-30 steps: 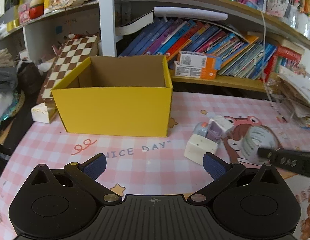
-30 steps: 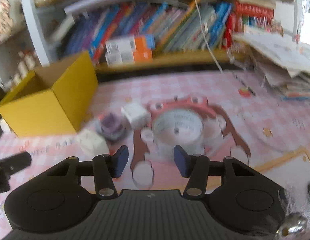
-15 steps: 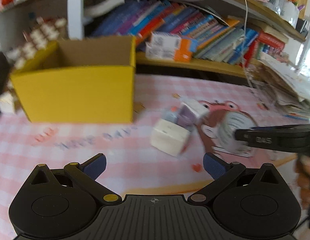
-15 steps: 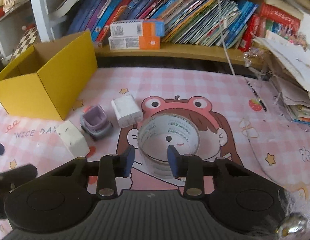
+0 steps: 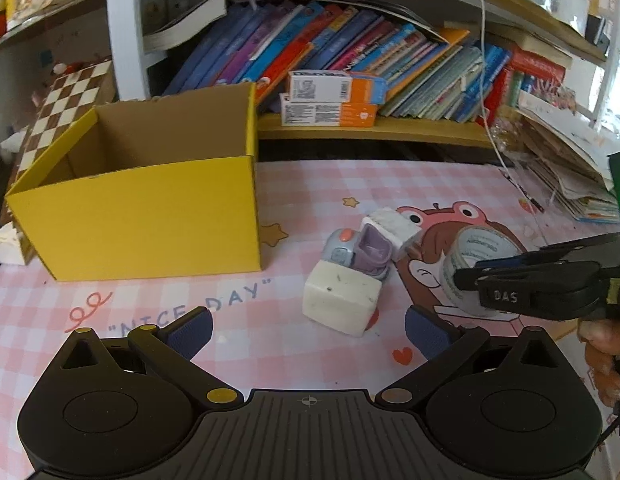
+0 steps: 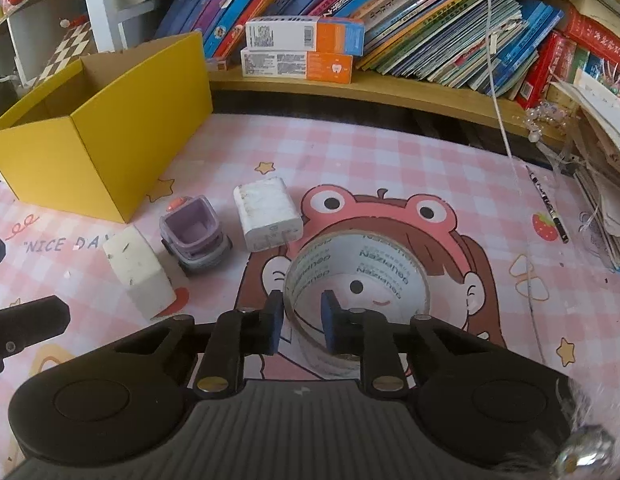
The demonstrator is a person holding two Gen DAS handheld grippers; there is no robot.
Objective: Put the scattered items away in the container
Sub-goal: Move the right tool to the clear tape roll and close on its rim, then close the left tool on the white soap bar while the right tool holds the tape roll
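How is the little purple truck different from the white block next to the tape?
The toy truck is purple and grey with wheels and an open hollow bed; the white block is plain, solid-looking and boxy. The truck stands on its wheels; the block lies flat. Both rest loose on the pink mat, outside the yellow box.

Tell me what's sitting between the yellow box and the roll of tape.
Between the yellow box and the roll of tape lie three things: a white block, a small purple toy car and a white charger. The right wrist view shows it best.
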